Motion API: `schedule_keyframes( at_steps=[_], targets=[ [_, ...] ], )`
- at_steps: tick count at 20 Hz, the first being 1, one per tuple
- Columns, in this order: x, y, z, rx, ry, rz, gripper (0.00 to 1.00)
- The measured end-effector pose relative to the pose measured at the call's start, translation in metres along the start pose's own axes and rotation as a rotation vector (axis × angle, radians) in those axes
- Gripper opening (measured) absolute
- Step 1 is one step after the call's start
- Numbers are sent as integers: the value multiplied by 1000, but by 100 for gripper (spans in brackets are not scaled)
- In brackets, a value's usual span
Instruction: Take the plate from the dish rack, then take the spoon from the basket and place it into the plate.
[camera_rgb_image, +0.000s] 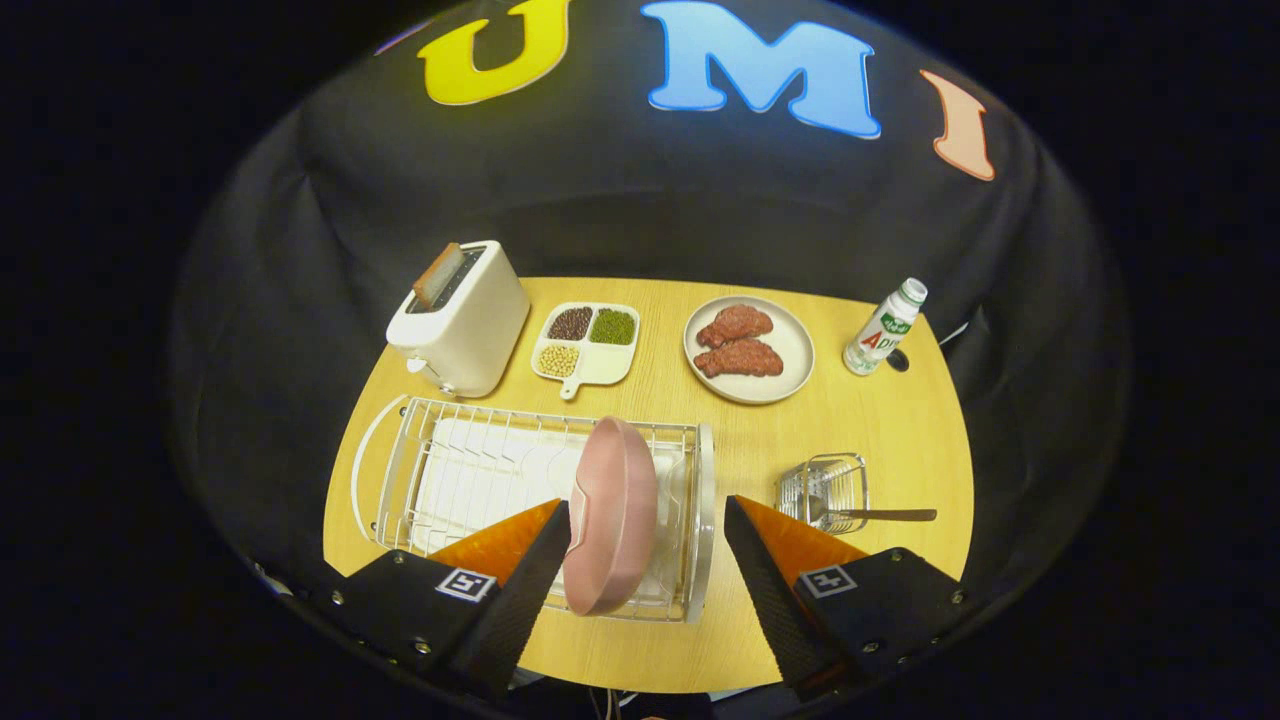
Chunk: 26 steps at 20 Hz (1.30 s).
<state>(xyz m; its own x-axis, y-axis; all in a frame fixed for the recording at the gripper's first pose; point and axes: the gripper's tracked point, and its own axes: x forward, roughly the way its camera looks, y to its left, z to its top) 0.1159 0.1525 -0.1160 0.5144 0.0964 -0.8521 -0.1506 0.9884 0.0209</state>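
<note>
Gripper view: gripper (648, 520) is open, jaws spread wide, high over the near edge of the surface (900, 430). The pink plate (612, 515) stands on edge in the right end of the wire rack (470, 470). It sits between the fingers, closer to the left one; whether that finger touches the rim I cannot tell. The right finger is clearly apart from it.

The basket (825, 490) stands to the right of the rack, just beyond the right finger. The spoon (872, 515) lies in it with the handle poking out to the right.

Farther back on the surface: toaster (462, 320) with a slice in its slot, a divided tray (588, 342) of beans, a plate of meat (750, 348), a bottle (885, 328).

Judgement: step one is in hand, the approach to the plate, with no grip yet. The next move calls for centring the jaws across the upright rim, closing on it, then lifting straight up so the plate clears the rack wires. The spoon step is not yet begun.
</note>
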Motion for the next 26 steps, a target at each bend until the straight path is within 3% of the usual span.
schedule_keyframes(
  at_steps=[6, 8, 11, 12, 13, 14, 24, 25, 26],
  targets=[
    [40, 0, -5, 12, 159, -8, 94],
    [48, -3, -8, 0, 201, -27, 83],
    [49, -1, -13, 31, 271, -30, 43],
    [54, 1, -17, 31, 284, -11, 38],
    [49, -5, -20, 26, 303, -46, 35],
    [55, -3, -19, 21, 301, -34, 21],
    [36, -3, -9, 3, 308, -51, 21],
    [33, -4, -5, -7, 310, -55, 14],
    [33, -4, -9, -21, 316, -59, 14]
  ],
)
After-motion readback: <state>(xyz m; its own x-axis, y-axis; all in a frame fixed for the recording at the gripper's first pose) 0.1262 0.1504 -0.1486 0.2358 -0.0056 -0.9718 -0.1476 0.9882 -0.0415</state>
